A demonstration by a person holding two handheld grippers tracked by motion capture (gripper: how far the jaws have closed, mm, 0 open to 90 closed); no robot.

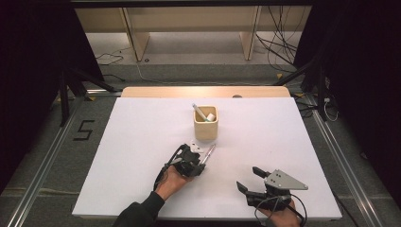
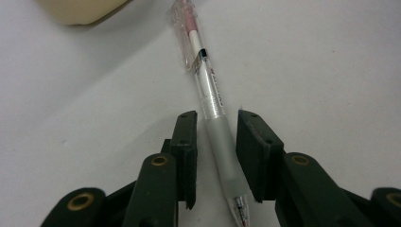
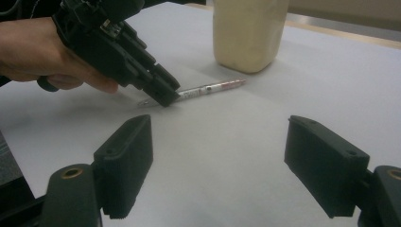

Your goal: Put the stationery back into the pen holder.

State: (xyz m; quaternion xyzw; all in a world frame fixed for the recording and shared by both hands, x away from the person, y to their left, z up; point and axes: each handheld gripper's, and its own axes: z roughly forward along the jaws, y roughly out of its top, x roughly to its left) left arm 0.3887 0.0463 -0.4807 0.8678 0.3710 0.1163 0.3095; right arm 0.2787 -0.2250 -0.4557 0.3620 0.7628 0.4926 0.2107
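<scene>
While the pen (image 1: 208,153) lies flat just below the cup (image 1: 206,123) at the middle of the high view, the left gripper (image 1: 201,166) straddles it and the right gripper (image 1: 249,177) waits wide open at lower right.

High view: a black "5" (image 1: 83,130) is marked on the floor at left; the white table (image 1: 142,142) has wide bare room on both sides. Left gripper view: jaws stand either side of the pen's (image 2: 215,118) grey grip, narrowly parted, not pressing it; red print on the barrel is too small to read. Right gripper view: its jaws gape over bare table, holding nothing; pen (image 3: 208,89) and cup (image 3: 248,33) sit above, toward the frame's upper middle.
</scene>
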